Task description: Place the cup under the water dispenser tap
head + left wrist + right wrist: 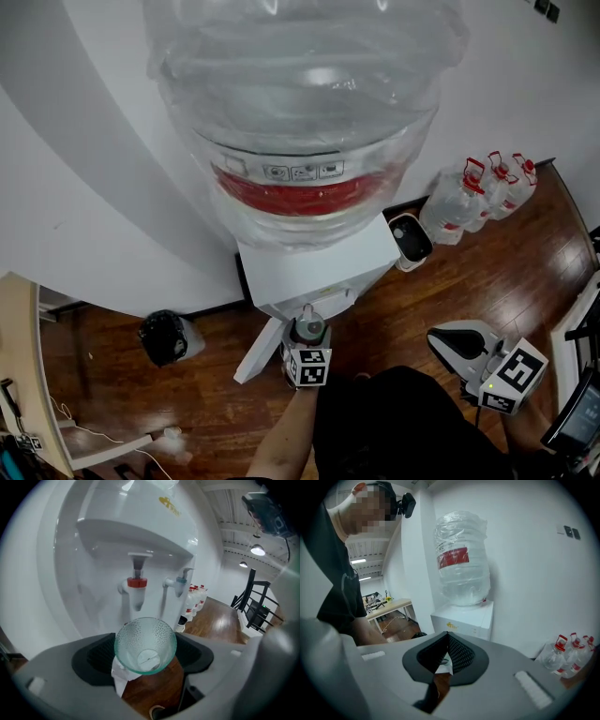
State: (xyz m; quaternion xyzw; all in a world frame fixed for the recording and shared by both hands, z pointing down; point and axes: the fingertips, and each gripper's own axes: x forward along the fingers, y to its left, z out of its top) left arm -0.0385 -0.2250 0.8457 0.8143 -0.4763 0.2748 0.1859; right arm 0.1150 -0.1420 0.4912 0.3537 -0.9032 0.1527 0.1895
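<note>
My left hand-held gripper [307, 342] is clamped wide around the glass cup [146, 645], holding it just in front of and below the red tap [137, 585] so I can line it up. My right hand-held gripper [447, 649] hangs off to the side, pinched closed, with nothing in it.

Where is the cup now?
The glass cup is held in the left gripper, centre of the left gripper view, just below the red tap.

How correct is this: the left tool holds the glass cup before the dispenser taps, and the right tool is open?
Wrong about the right tool: it is shut, as the right gripper view shows. The left tool does hold the glass cup before the taps.
</note>
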